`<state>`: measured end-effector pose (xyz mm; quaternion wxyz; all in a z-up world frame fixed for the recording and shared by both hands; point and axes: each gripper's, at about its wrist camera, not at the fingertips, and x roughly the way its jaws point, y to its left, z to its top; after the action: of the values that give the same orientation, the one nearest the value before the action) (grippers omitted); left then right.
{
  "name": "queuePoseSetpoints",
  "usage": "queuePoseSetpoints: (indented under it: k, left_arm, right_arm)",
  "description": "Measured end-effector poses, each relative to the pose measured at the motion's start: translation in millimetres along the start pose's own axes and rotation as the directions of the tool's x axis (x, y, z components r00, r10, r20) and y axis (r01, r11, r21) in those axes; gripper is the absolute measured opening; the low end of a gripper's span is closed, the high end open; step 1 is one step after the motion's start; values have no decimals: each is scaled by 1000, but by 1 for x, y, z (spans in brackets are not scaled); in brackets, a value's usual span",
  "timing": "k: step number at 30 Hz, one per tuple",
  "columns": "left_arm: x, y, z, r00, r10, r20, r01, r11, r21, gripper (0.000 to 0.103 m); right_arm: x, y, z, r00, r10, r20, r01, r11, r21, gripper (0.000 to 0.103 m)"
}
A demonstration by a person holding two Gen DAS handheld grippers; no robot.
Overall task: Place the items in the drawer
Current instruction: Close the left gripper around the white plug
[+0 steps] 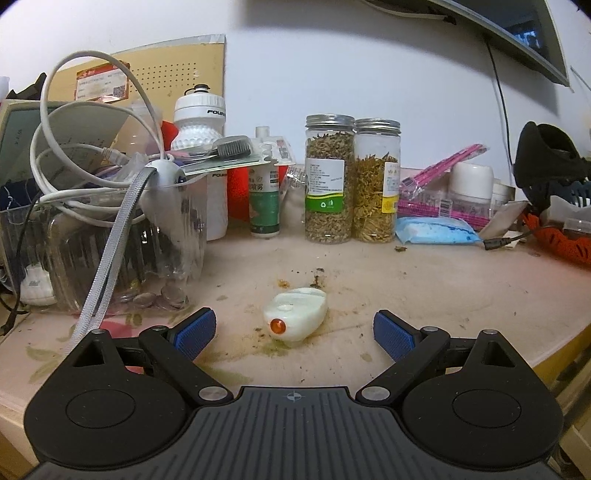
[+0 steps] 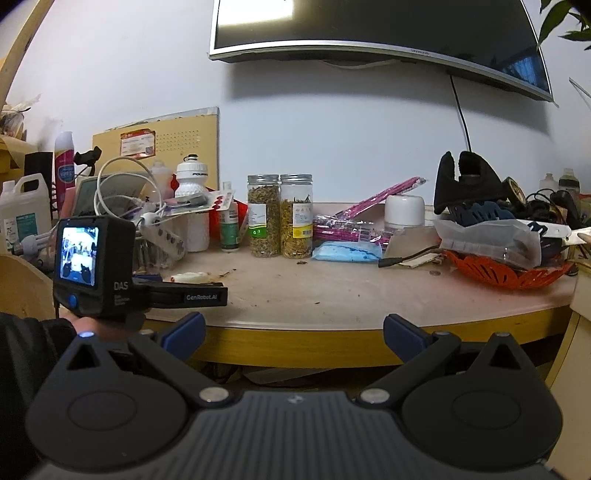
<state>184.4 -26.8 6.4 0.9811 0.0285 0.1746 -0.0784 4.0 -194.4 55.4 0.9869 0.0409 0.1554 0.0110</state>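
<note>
A small white oval device with an orange button point(image 1: 295, 312) lies on the stained tabletop point(image 1: 424, 291). My left gripper point(image 1: 294, 334) is open, low over the table, its blue pads on either side of the device's near end without touching it. In the right wrist view the same device point(image 2: 191, 277) shows just beyond the left gripper's body point(image 2: 110, 269). My right gripper point(image 2: 294, 338) is open and empty, held off the table's front edge point(image 2: 332, 343). No drawer is in view.
Two herb jars point(image 1: 351, 184), a green spray bottle point(image 1: 264, 184), a white sports bottle point(image 1: 199, 122), a clear bin with cables and coins point(image 1: 122, 236), a blue pack point(image 1: 436, 230), pink packets point(image 1: 439, 173) and an orange basket point(image 2: 506, 271) line the back. A TV point(image 2: 369, 26) hangs above.
</note>
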Motion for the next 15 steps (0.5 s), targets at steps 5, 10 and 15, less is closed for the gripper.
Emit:
queuePoseSetpoints:
  k: [5,10,15]
  left_arm:
    - [-1,-2,-1,1000,-6,16,6,1000,4,73]
    - [-1,-2,0,1000,-11,22,11,1000,3,38]
    - [-2,-2,0,1000,10,21,-10,1000,3,30]
  right_arm:
    - [1,-1,0,1000,-2,-3,2,1000,7,103]
    - [2,-1,0,1000,-3,-7,3,1000,14,103]
    - [2,-2,0,1000,-2,-12,2,1000,15,103]
